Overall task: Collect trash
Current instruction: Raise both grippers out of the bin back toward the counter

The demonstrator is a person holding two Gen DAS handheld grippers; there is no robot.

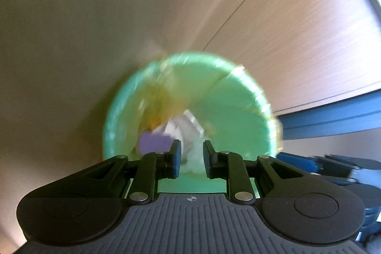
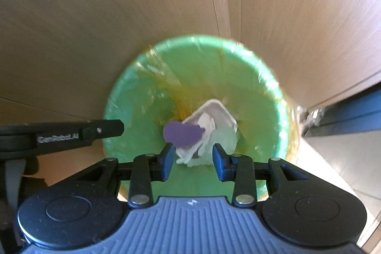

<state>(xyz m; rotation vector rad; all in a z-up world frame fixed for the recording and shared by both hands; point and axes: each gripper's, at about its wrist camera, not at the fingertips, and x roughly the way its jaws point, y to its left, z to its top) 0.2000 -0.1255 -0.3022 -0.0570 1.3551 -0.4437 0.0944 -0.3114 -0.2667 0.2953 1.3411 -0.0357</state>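
Round green bin — glossy plastic liner, crumpled white paper, flat purple scrap.

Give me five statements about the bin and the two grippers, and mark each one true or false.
1. The bin is green and lined with a clear yellowish bag. True.
2. The bin is empty. False: a purple piece, a white tray and crumpled white paper lie in it.
3. The right gripper clamps the purple piece. False: its jaws stand apart above the bin with nothing between the pads.
4. The left gripper holds nothing. True.
5. The bin stands on a carpet. False: it stands on a smooth wood-look floor.
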